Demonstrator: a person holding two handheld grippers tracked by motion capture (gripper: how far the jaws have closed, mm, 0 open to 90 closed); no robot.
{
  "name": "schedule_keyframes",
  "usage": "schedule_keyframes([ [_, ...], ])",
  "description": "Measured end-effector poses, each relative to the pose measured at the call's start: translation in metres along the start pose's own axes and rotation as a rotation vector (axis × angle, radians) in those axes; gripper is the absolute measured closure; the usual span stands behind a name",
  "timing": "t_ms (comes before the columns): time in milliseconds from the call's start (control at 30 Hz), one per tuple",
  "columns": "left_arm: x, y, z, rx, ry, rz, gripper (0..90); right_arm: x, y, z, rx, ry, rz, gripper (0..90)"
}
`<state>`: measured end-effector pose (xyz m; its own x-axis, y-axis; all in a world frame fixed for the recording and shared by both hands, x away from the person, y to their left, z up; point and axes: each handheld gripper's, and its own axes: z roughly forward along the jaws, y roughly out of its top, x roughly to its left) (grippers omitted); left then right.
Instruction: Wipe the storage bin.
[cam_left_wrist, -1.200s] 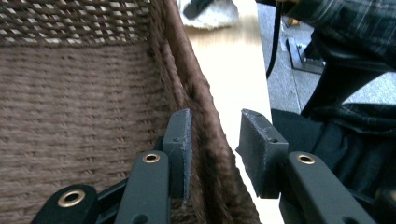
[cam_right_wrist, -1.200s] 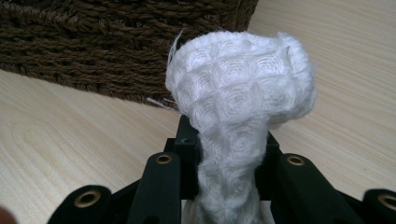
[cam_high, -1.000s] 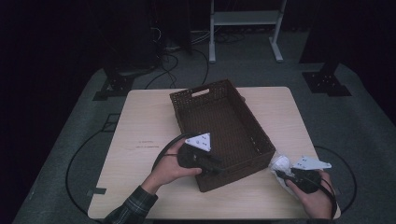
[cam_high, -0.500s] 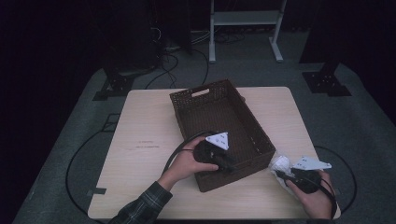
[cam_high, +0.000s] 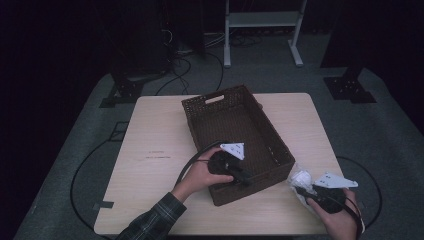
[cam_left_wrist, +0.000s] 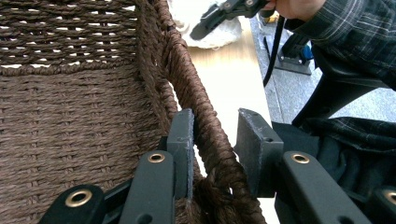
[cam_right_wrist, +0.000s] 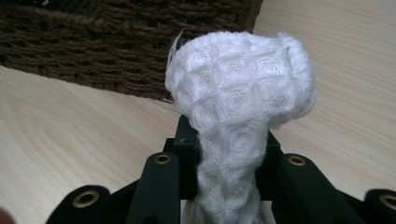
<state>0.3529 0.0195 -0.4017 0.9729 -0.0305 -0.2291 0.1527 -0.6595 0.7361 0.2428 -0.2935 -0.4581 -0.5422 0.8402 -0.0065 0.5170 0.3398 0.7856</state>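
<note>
A dark brown woven basket (cam_high: 220, 97) stands in the middle of the pale wooden table (cam_high: 160, 130). My left gripper (cam_high: 246, 179) sits over its near wall. In the left gripper view the gripper (cam_left_wrist: 215, 121) straddles the basket rim (cam_left_wrist: 187, 79). Its jaws have just been closing. One pad touches the inner side and a gap remains at the outer pad. My right gripper (cam_high: 302, 190) rests at the table's near right corner, shut on a white waffle-weave cloth (cam_right_wrist: 243, 88) that bulges above its jaws (cam_high: 301, 179).
The basket's inside looks bare, with a handle slot in its far wall. Dark floor with stands, cables and a white frame surrounds the table. Bare tabletop lies left of the basket. A plaid sleeve (cam_left_wrist: 355, 37) shows beyond the rim.
My left gripper has moved right onto the basket's near wall, and its jaws have narrowed around the rim. The right gripper and the cloth have stayed put.
</note>
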Motion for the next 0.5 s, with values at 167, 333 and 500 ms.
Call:
schedule_keyframes([
  [167, 0.0, 0.0, 0.0, 0.005, 0.001, 0.004, 66.5, 0.007, 0.004, -0.006, -0.028, 0.01, 0.0, 69.9],
  [333, 0.0, 0.0, 0.0, 0.003, 0.0, 0.006, 66.9, 0.014, 0.011, -0.013, -0.048, 0.012, -0.014, 70.5],
  [500, 0.0, 0.0, 0.0, 0.005, -0.002, 0.007, 66.9, 0.018, 0.025, -0.021, -0.079, 0.0, -0.031, 72.0],
])
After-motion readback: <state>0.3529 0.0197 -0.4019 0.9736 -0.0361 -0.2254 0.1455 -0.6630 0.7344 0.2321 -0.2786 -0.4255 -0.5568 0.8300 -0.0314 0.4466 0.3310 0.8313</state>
